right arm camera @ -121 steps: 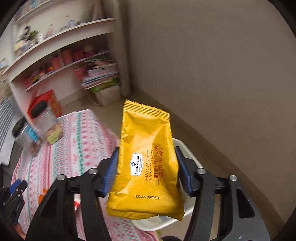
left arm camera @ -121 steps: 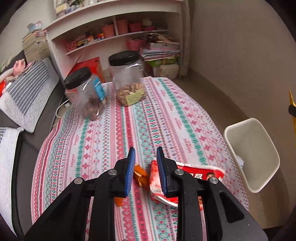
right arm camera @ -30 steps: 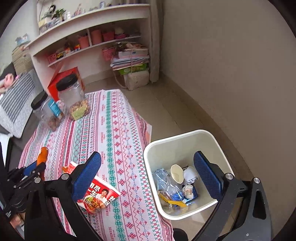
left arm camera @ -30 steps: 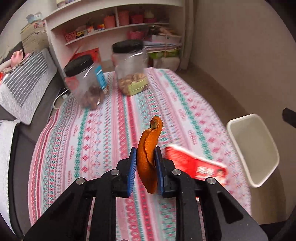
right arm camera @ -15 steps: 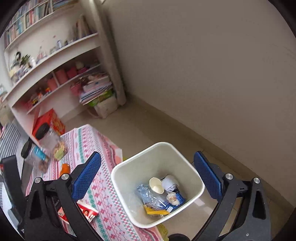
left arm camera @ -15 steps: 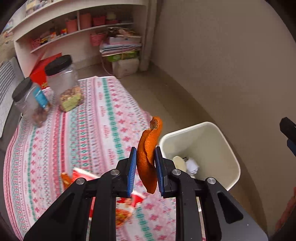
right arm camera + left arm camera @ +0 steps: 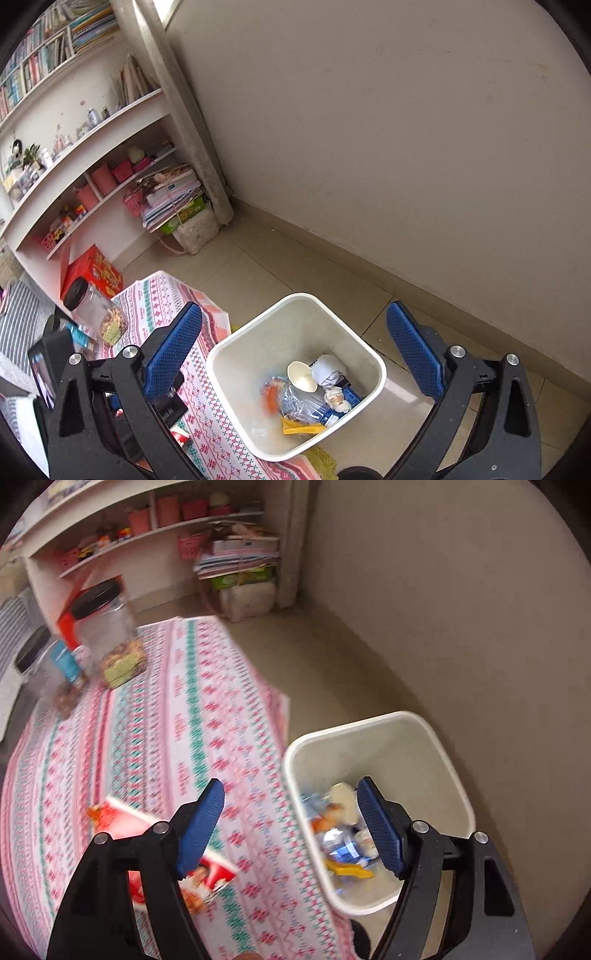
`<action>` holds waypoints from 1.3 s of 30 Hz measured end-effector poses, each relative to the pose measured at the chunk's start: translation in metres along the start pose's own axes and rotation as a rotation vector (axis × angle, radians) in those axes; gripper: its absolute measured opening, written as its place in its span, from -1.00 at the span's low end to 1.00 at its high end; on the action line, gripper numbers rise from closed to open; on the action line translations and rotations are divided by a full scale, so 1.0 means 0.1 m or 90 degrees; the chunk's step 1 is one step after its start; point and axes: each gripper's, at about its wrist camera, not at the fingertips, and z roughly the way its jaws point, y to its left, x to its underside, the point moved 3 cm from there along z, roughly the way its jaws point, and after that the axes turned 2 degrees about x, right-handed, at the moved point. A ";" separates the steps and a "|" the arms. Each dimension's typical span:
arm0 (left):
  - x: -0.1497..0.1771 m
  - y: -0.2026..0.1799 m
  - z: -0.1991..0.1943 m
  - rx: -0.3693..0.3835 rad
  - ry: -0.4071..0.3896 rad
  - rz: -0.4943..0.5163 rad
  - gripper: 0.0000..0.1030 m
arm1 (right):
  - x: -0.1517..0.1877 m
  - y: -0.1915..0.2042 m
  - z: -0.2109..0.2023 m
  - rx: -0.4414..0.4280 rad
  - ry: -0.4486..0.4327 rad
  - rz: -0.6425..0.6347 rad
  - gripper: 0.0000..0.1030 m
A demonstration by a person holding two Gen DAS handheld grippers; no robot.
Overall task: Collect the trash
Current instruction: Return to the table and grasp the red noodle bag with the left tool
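A white trash bin (image 7: 436, 738) (image 7: 236, 343) stands on the floor at the table's right edge, holding several bits of trash, among them an orange peel (image 7: 271, 398) and a yellow wrapper (image 7: 301, 428). My left gripper (image 7: 291, 819) is open and empty above the table edge and the bin's left rim. A red snack packet (image 7: 129, 823) lies on the patterned tablecloth (image 7: 177, 716) under its left finger, with a small orange scrap (image 7: 94, 812) beside it. My right gripper (image 7: 293, 354) is open and empty, high above the bin.
Two clear jars with black lids (image 7: 107, 635) (image 7: 44, 668) stand at the table's far end. A wall runs along the right. Shelves (image 7: 92, 177), a red box (image 7: 92, 275) and stacked papers (image 7: 240, 561) lie beyond the table.
My left gripper has opened and let go of the orange peel, which now lies in the bin. The right gripper has lifted and stays open.
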 end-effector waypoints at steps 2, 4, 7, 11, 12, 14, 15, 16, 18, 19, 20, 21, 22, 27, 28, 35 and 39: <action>0.12 0.15 0.00 -0.037 0.005 -0.024 0.47 | 0.03 0.07 0.02 -0.003 0.009 -0.014 0.86; 0.20 0.26 -0.02 -0.068 -0.001 -0.043 0.51 | 0.06 0.18 0.04 -0.008 0.015 -0.035 0.86; 0.29 0.45 -0.06 -0.113 -0.012 -0.061 0.52 | 0.12 0.34 0.06 -0.009 0.022 -0.067 0.86; 0.36 0.70 -0.13 -0.159 -0.029 -0.089 0.61 | 0.19 0.52 0.13 -0.018 0.042 -0.094 0.86; 0.37 0.75 -0.14 -0.166 -0.031 -0.095 0.62 | 0.20 0.56 0.14 -0.021 0.046 -0.101 0.86; 0.41 0.87 -0.15 -0.177 -0.030 -0.109 0.63 | 0.23 0.62 0.15 -0.021 0.048 -0.111 0.86; 0.43 0.94 -0.15 -0.179 -0.027 -0.120 0.63 | 0.25 0.65 0.15 -0.020 0.048 -0.115 0.86; 0.45 0.99 -0.14 -0.179 -0.023 -0.129 0.63 | 0.27 0.69 0.16 -0.021 0.048 -0.121 0.86; 0.52 1.14 -0.10 -0.177 -0.006 -0.159 0.64 | 0.30 0.74 0.16 -0.022 0.048 -0.129 0.86; 0.55 1.20 -0.08 -0.175 0.003 -0.173 0.64 | 0.32 0.77 0.17 -0.023 0.049 -0.133 0.86; 0.60 1.30 -0.03 -0.173 0.016 -0.193 0.64 | 0.32 0.78 0.17 -0.024 0.049 -0.135 0.86; 0.64 1.35 0.02 -0.170 0.027 -0.206 0.64 | 0.33 0.80 0.17 -0.026 0.049 -0.137 0.86; 0.68 1.41 0.08 -0.164 0.040 -0.221 0.64 | 0.34 0.82 0.17 -0.028 0.048 -0.140 0.86; 0.78 1.54 0.34 -0.101 0.087 -0.259 0.64 | 0.38 0.87 0.19 -0.026 0.053 -0.155 0.86; 0.79 1.53 0.37 -0.092 0.093 -0.259 0.64 | 0.38 0.87 0.20 -0.026 0.055 -0.156 0.86; 0.72 1.40 0.43 -0.054 0.096 -0.221 0.30 | 0.40 0.95 0.25 -0.024 0.062 -0.163 0.86; 0.66 1.34 0.29 -0.050 0.066 -0.171 -0.04 | 0.43 1.04 0.28 -0.030 0.071 -0.168 0.86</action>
